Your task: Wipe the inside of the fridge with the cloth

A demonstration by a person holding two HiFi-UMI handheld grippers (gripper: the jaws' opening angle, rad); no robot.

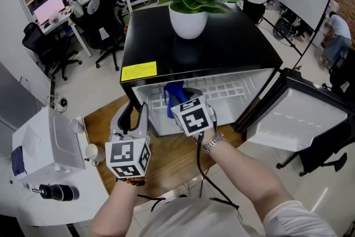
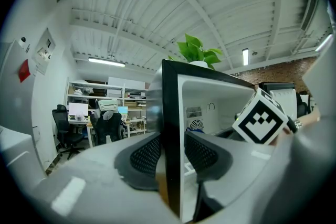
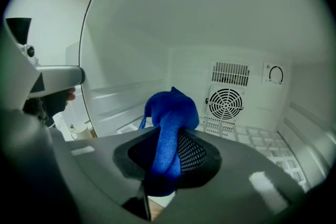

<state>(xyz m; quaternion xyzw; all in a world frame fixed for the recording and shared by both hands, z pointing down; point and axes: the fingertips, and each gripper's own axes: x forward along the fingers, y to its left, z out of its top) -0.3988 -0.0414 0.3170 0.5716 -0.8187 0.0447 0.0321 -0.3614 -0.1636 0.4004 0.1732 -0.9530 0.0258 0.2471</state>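
Here the fridge [image 1: 233,41], a small black one with a white inside, stood in the middle of the head view with its door [image 1: 294,119] swung open to the right of the frame. A white pot with a green plant [image 1: 188,20] stood on its top, and a yellow label [image 1: 139,70] was stuck at the front left corner of the top. The left gripper [image 1: 138,114] was at the left front edge of the fridge, low and left of centre in the head view. In the left gripper view its jaws stood one on each side of the fridge's left wall and pressed on that wall, one pad outside and one inside. The right gripper [image 1: 177,98] was just right of it, reaching into the open front of the fridge. Its jaws were pinched on the blue cloth [image 3: 172,113]. In the right gripper view the cloth ran up between the two pads at the lower centre and bunched into a rounded lump above them. The cloth was inside the fridge, in front of the left inner wall and above the white wire shelf [image 3: 252,139]. Whether it touched the wall or the shelf, I could not tell. On the back wall, right of the cloth, were a round fan grille [image 3: 224,103] and a small dial [image 3: 275,74] at the upper right.
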